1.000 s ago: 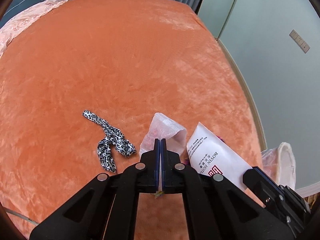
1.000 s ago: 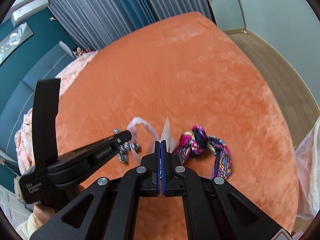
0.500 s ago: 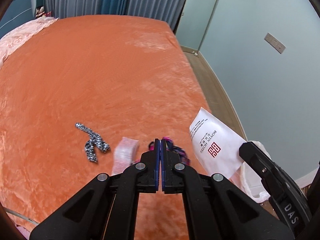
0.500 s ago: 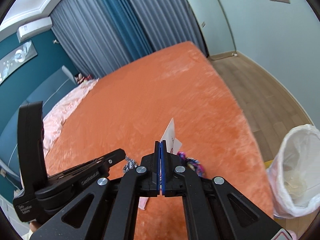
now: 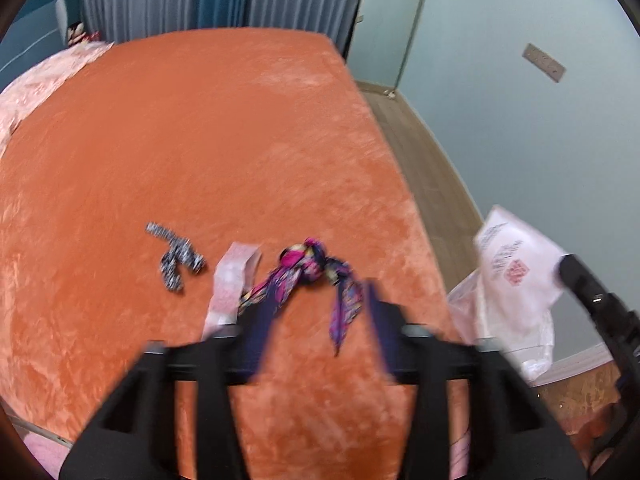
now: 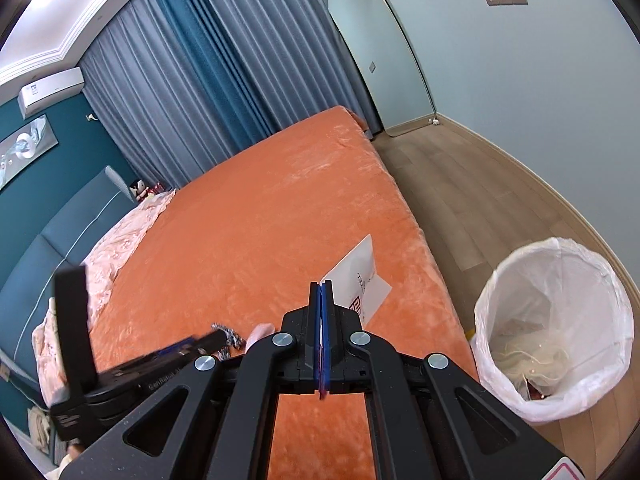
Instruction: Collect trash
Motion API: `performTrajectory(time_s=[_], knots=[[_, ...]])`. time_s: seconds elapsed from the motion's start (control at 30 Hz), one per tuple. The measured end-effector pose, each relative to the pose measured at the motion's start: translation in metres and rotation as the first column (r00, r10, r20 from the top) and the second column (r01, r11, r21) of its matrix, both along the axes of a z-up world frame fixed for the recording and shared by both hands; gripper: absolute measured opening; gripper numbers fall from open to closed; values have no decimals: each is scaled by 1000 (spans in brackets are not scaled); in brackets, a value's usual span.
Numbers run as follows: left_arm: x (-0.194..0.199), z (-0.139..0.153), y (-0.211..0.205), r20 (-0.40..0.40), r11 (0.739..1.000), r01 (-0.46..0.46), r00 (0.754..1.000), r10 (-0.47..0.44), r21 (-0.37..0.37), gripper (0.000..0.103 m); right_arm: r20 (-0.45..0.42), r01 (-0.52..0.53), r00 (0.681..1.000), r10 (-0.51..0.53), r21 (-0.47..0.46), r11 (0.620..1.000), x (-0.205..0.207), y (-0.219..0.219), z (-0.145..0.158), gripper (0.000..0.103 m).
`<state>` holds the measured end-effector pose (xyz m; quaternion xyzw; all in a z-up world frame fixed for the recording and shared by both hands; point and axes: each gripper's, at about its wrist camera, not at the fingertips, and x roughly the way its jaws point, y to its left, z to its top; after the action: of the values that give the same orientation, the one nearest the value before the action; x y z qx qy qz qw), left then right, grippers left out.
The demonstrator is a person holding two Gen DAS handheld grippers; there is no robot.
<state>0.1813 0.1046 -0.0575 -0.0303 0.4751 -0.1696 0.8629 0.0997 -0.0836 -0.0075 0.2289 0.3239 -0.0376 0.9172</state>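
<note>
My left gripper [image 5: 316, 320] hangs over the orange bed [image 5: 200, 140], blurred, its jaws opening with nothing pressed between them. Just beyond its fingers lie a knotted pink-and-purple scarf [image 5: 308, 266], a translucent pink wrapper [image 5: 232, 280] and a black-and-white patterned cloth [image 5: 176, 256]. My right gripper [image 6: 322, 292] is shut on a white printed packet [image 6: 360, 280] with a red logo, held in the air near the bed's right edge. The packet [image 5: 516, 264] also shows at the right of the left wrist view. A bin with a white liner [image 6: 552, 320] stands on the floor to the right of the bed.
Wooden floor [image 6: 480, 200] runs along the bed's right side to a pale wall and a leaning mirror [image 6: 380, 60]. A pink quilt [image 6: 120, 240] and a blue headboard lie at the bed's left. Curtains hang behind the bed. Some trash lies in the bin.
The pink wrapper left my left gripper and now lies on the bed; the left jaws have spread apart. My right gripper rose and swung right with the packet, bringing the bin into view.
</note>
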Motion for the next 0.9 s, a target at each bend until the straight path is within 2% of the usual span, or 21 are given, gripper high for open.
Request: performTrajectory(time_s=[0.1,0.27,0.47,0.63,0.7,0.73,0.8,0.9], knots=[[4,-29,22,-47,999,-51,998,52,13,67,-24,-18,1000,19,13,1000,2,8,-13,1],[21,-79,49,-143,991,-108,983,118,77,66,-71,-53,996,56,41,998,17,27,-44,1],[33,-119,54,-207,986,-102,970,127,129,60,-113,-93,989,98,54,994,36,45,-64,1],[39,-146,53,-256,984,-88,958,126,158,48,-137,-100,985,107,60,993,46,49,-74,1],[39,-153,55,-262,981,-95,955,137,167,39,-144,-98,984,106,61,993,48,48,-76,1],[39,-154,57,-258,981,-99,956,140,167,37,-146,-98,984,107,63,993,47,43,-78,1],[40,-153,60,-253,980,-101,957,143,171,22,-147,-95,984,104,66,993,48,42,-77,1],[40,-143,64,-260,983,-114,954,148,143,16,-141,-94,985,103,69,993,47,42,-74,1]])
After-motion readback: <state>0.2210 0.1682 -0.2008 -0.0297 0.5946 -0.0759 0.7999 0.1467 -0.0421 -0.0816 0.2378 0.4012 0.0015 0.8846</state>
